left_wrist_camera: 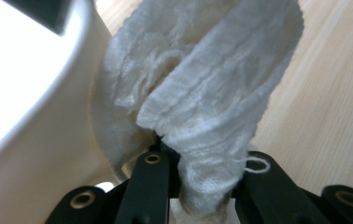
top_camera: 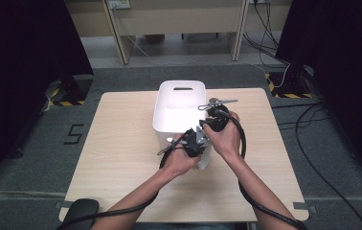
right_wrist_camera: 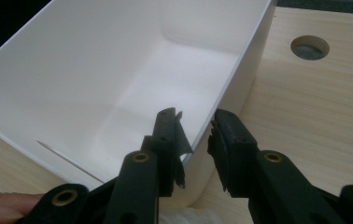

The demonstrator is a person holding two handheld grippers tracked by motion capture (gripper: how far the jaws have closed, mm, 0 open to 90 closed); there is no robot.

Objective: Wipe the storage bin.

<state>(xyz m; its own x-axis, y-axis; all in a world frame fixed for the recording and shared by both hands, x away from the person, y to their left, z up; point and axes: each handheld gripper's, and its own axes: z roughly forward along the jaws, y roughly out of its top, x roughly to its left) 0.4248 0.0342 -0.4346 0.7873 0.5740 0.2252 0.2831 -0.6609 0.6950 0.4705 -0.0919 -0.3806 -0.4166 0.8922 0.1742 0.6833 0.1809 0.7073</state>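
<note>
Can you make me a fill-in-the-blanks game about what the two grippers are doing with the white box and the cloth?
1. The left gripper is shut on a white ____.
2. The right gripper has one finger inside and one outside the wall of the white ____.
3. The box stands on a ____ table.
4. Inside, the box looks ____.

Missing words: cloth; box; wooden; empty

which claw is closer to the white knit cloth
Left. The left claw is shut on the white knit cloth beside the white bin; the right claw straddles the bin's wall.
</note>
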